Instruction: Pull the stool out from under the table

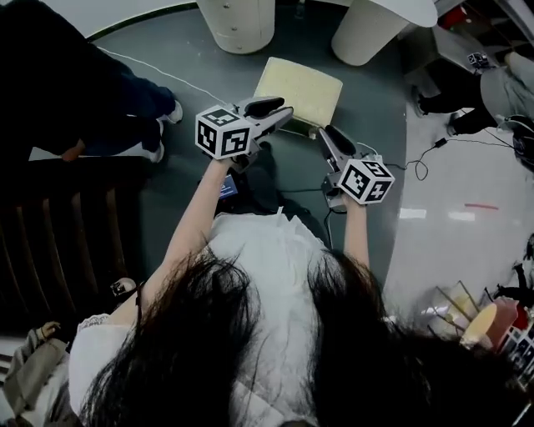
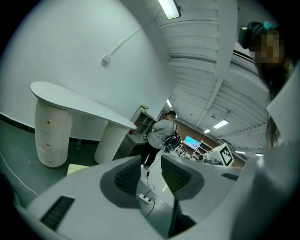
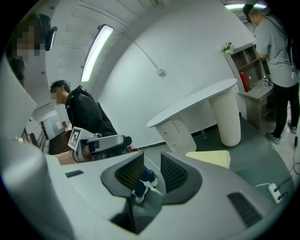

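The stool (image 1: 300,90), a cream square seat, stands on the dark green floor in front of the white table's round legs (image 1: 240,23). Both grippers hang in the air above the floor, close to the stool's near edge. My left gripper (image 1: 279,107) points at its near left corner, my right gripper (image 1: 328,133) at its near right corner. In the left gripper view the left gripper (image 2: 151,171) shows a narrow gap with nothing in it; the stool (image 2: 77,168) lies low at left. The right gripper (image 3: 152,171) also holds nothing, and the stool (image 3: 211,157) is to its right.
A person in dark clothes (image 1: 83,92) stands at left, another person (image 1: 492,92) at the right by shelves. A cable (image 1: 425,154) and a power strip (image 2: 145,199) lie on the floor. A dark slatted bench (image 1: 67,242) is at left. The white table top (image 3: 192,105) overhangs behind the stool.
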